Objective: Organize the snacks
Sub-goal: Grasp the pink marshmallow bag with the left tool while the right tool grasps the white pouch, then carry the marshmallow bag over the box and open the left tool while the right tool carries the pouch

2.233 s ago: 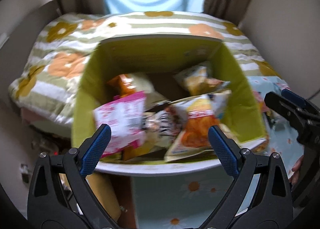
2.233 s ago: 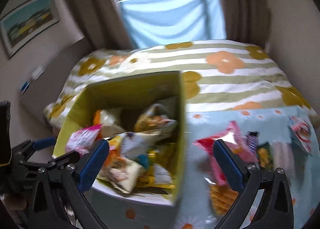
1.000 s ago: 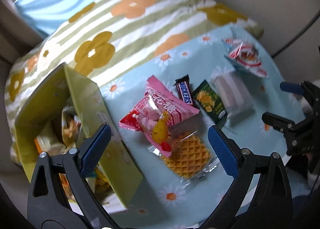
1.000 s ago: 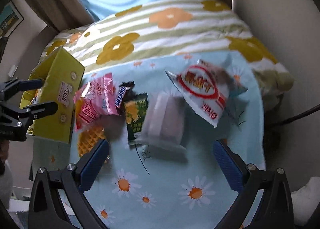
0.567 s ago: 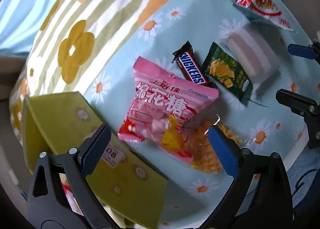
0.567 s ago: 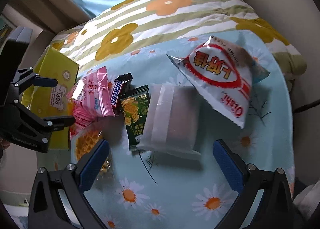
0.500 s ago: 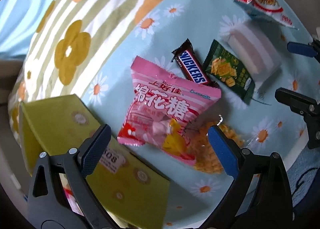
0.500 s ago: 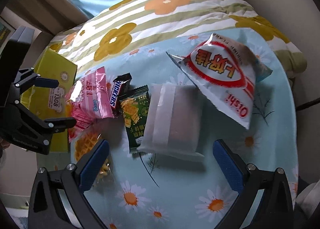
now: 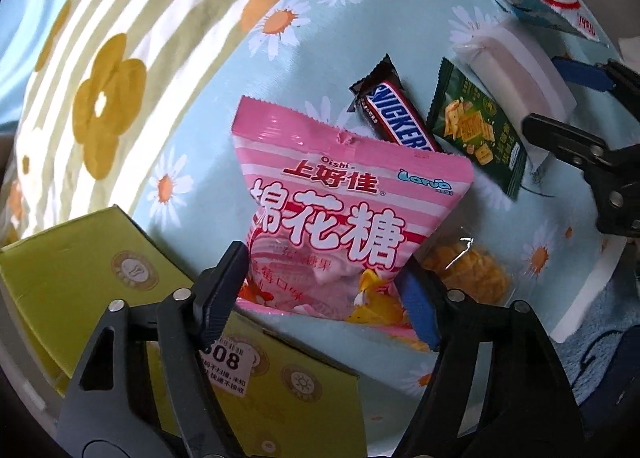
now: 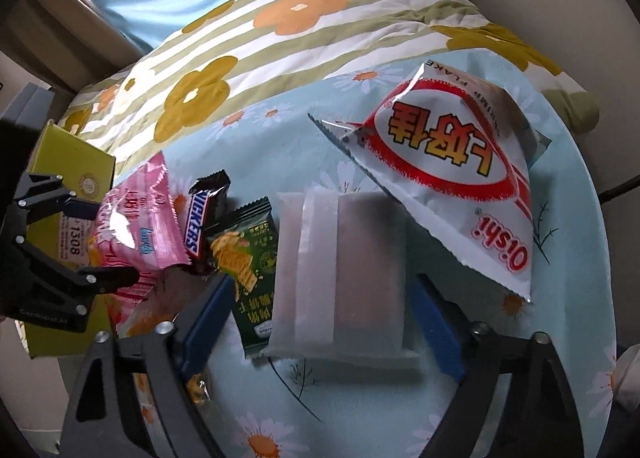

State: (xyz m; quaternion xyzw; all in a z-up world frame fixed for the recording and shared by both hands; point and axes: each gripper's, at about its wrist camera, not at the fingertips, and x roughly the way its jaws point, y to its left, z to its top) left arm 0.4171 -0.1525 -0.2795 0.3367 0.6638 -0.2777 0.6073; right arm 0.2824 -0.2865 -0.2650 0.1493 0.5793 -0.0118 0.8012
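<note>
My left gripper (image 9: 320, 294) is open, its fingers on either side of the lower end of a pink marshmallow bag (image 9: 344, 218) that lies partly over a waffle pack (image 9: 468, 274). My right gripper (image 10: 324, 322) is open, straddling a white frosted packet (image 10: 340, 274). The packet also shows in the left wrist view (image 9: 516, 66). Beside it lie a green cracker pack (image 10: 248, 262), a Snickers bar (image 10: 200, 226) and a white-and-red Oishi shrimp flake bag (image 10: 452, 178). The yellow-green snack box (image 9: 92, 282) stands at the table's left end.
The snacks lie on a small table with a light blue daisy cloth (image 10: 360, 410). Behind it is a bed with a striped flower quilt (image 10: 288, 34). A wall and a blue curtain stand beyond.
Both grippers have moved from the box to the table and come down. The left now straddles the pink bag and the right straddles the white packet. Both have narrowed but stay open.
</note>
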